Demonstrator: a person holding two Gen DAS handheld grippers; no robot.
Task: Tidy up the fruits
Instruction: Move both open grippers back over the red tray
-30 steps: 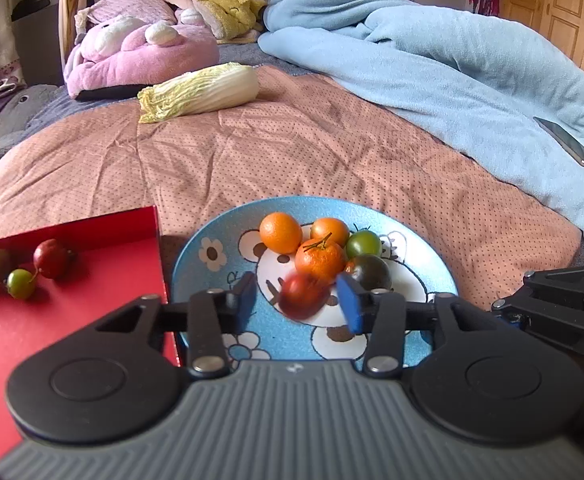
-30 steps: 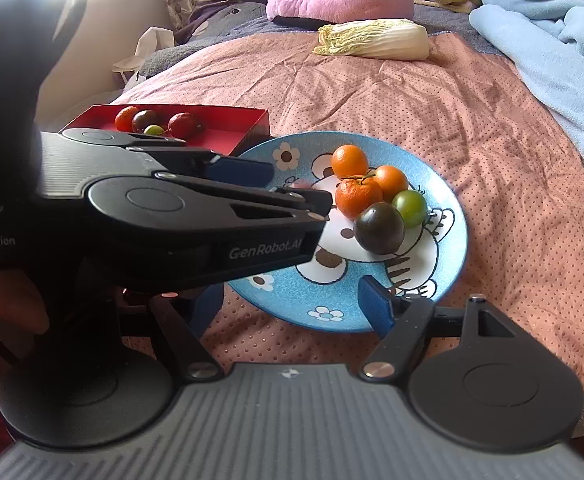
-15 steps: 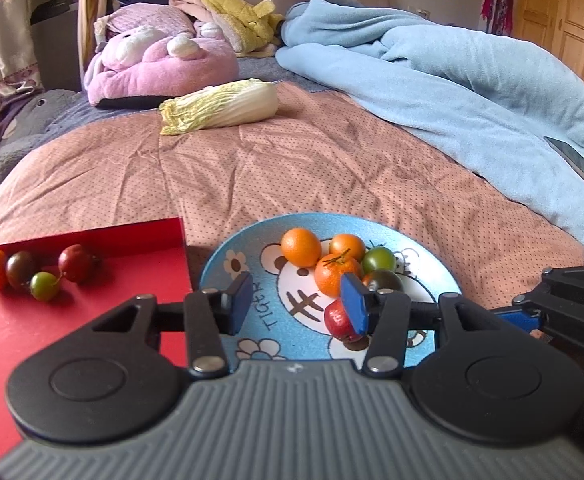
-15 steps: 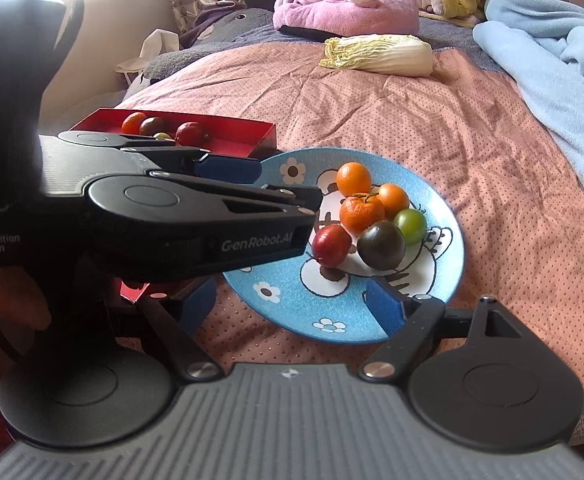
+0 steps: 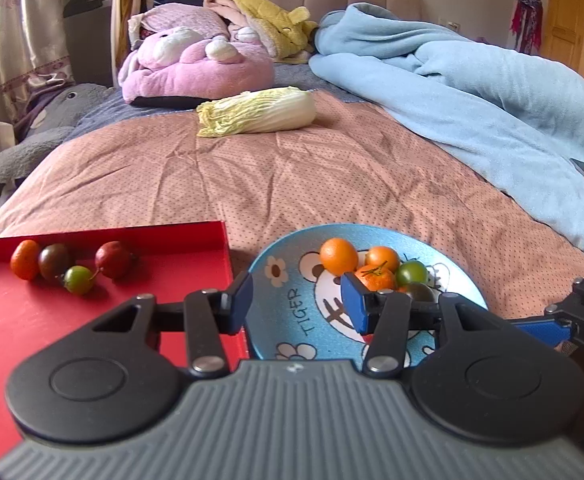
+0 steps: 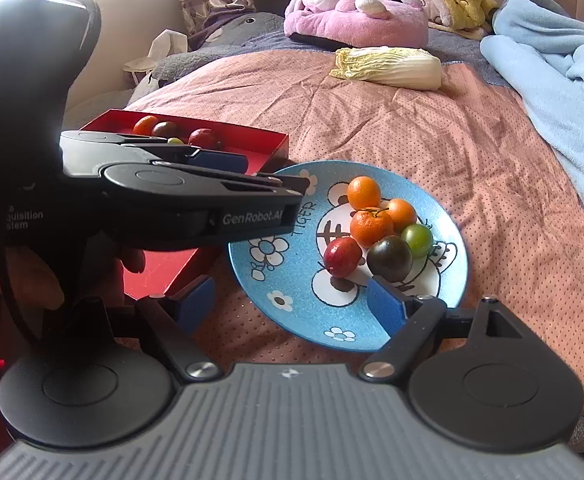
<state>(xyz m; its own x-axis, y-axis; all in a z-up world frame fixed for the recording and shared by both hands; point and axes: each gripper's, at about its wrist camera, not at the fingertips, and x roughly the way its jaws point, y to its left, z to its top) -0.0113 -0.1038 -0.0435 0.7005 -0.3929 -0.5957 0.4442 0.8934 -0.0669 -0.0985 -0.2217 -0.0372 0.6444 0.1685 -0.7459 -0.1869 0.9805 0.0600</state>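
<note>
Six fruits gathered on the blue plate (image 6: 283, 300) — three oranges (image 6: 371, 227) toward its far side, a green tomato (image 6: 416, 240) and a dark tomato (image 6: 390, 258) on the right, a red tomato (image 6: 342, 257) at the near left of the cluster, touching or nearly touching its neighbours. Four more pieces lying in the red tray (image 5: 195, 236) just left of the plate: an orange-red one (image 5: 25, 265), a dark one (image 5: 55, 261), a small green one (image 5: 78, 279) and a red one (image 5: 112, 259), bunched at the tray's far left corner.

Left gripper (image 5: 296, 300) hovering above the plate's left half, blue pads spread wide apart, nothing between them. Right gripper (image 6: 292, 304) held low at the plate's near rim, pads likewise well apart and empty.

Judging by the layout: roughly over halfway, if the aim is to collect everything on the plate — six there, four in the tray. Sorting rule not readable from the task sentence alone, so unclear whether the tray's group counts as finished or pending. Likely left to do: reaching over to the tray's far corner for one of the small round pieces, which look prone to rolling on the smooth red floor. Cabbage (image 5: 257, 112) lying on the pink quilt (image 5: 292, 176) well beyond the plate, untouched
</note>
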